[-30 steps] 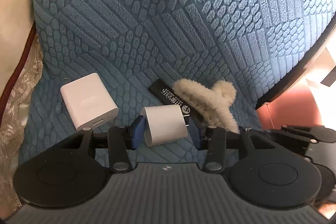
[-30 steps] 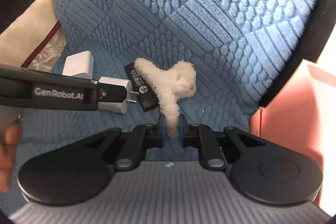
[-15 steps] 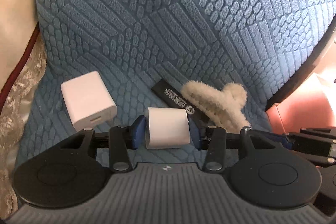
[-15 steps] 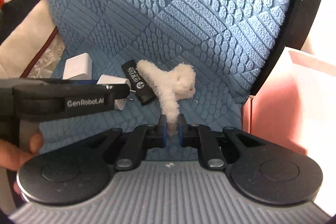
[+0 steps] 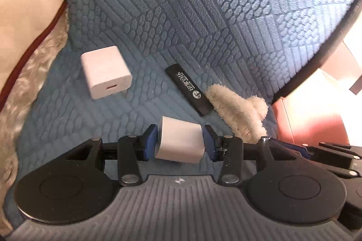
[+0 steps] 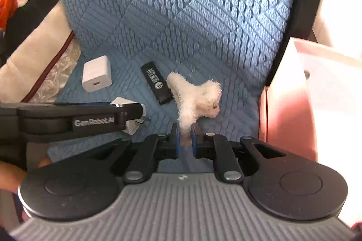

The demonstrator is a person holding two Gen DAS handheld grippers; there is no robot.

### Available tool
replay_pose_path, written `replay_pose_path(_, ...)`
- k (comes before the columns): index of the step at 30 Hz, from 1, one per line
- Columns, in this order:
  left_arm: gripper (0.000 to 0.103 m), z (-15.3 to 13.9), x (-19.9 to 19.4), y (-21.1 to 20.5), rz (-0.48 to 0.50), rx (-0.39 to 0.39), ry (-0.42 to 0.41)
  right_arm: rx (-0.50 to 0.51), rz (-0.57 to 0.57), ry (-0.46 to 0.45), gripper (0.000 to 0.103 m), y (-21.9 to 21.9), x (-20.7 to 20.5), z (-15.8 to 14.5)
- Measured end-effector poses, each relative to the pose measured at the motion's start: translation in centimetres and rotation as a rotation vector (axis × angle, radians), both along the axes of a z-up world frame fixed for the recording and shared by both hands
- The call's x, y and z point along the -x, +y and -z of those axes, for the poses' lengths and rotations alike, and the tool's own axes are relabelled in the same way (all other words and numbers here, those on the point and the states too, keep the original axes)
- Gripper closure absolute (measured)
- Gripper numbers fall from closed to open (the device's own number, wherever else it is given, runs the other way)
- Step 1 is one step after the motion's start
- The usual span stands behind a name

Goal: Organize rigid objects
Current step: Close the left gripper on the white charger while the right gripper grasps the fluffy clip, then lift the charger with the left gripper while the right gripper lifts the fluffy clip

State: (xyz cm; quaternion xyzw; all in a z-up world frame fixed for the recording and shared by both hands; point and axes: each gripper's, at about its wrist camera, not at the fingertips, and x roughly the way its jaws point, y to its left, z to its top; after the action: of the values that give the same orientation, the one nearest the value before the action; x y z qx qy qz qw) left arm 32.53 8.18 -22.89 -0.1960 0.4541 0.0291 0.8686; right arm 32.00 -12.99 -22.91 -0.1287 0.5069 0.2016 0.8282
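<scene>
My left gripper point(image 5: 179, 142) is shut on a small white charger plug point(image 5: 179, 142) and holds it above the blue cushion point(image 5: 203, 15). My right gripper point(image 6: 185, 139) is shut on a fluffy cream hair claw point(image 6: 194, 98); the claw also shows in the left wrist view point(image 5: 237, 109). A second white charger point(image 5: 105, 72) and a black lighter with white print point(image 5: 189, 89) lie on the cushion beyond the grippers. Both also show in the right wrist view: the charger point(image 6: 97, 77) and the lighter point(image 6: 156, 82). The left gripper point(image 6: 140, 114) crosses the right wrist view at the left.
A pink box point(image 6: 294, 100) stands right of the cushion, past its dark edge. A beige cloth with a red stripe point(image 5: 29, 21) and crinkled clear plastic point(image 6: 58, 73) lie on the left. A hand point(image 6: 11, 175) shows at the lower left.
Both grippers have lifted and drawn back with their objects. The white plug and the hair claw have come away from the lighter, which now lies uncovered on the cushion.
</scene>
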Motion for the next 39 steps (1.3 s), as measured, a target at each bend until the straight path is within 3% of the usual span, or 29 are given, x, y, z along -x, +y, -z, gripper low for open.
replay_pose_path(3, 0.053, -1.0, 1.6, -0.3, 0.020, -0.031, -0.003, -0.003, 0.014, 0.008, 0.089, -0.3, 1.1, 0.1)
replay_pose_path(8, 0.053, -2.1, 4.3, 0.3, 0.015, -0.016, -0.002, 0.022, 0.009, -0.019, 0.089, -0.6, 3.3, -0.2)
replay_pose_path(10, 0.053, -2.3, 5.2, 0.3, 0.009, -0.006, 0.003, 0.030, -0.001, -0.021, 0.096, -0.6, 4.3, -0.3)
replay_pose_path(13, 0.053, -2.5, 6.3, 0.3, 0.002, -0.008, 0.001, 0.029, -0.002, 0.000, 0.097, -1.0, 5.7, -0.2)
replay_pose_path(17, 0.053, -2.6, 8.2, 0.9, 0.039, 0.022, 0.052, 0.019, 0.001, 0.010, 0.097, -1.6, 7.3, -0.6)
replay_pose_path(24, 0.053, -3.3, 10.9, 1.6, 0.025, 0.063, 0.059, -0.019, 0.027, -0.074, 0.094, -2.1, 7.5, -1.7)
replay_pose_path(27, 0.064, -3.4, 10.7, 2.0, 0.009, 0.067, 0.051, -0.030, 0.064, -0.072, 0.093, -2.1, 6.4, -1.4)
replay_pose_path(29, 0.064, -3.4, 10.4, 2.3, 0.002, 0.084, 0.048, -0.032, 0.076, -0.076, 0.090, -2.1, 5.6, -1.2)
replay_pose_path(31, 0.064, -3.4, 10.2, 2.3, 0.002, 0.090, 0.052, -0.037, 0.085, -0.082, 0.072, -2.0, 5.0, -1.0)
replay_pose_path(33, 0.064, -3.2, 10.0, 2.2, 0.008, 0.086, 0.059, -0.044, 0.089, -0.080, 0.063, -1.7, 4.3, -0.7)
replay_pose_path(37, 0.064, -2.9, 9.5, 2.3, 0.012, 0.097, 0.072, -0.031, 0.084, -0.084, 0.049, -0.8, 2.9, 0.1)
replay_pose_path(39, 0.064, -2.7, 9.3, 2.3, 0.013, 0.100, 0.081, -0.003, 0.077, -0.099, 0.049, -0.3, 2.2, 0.6)
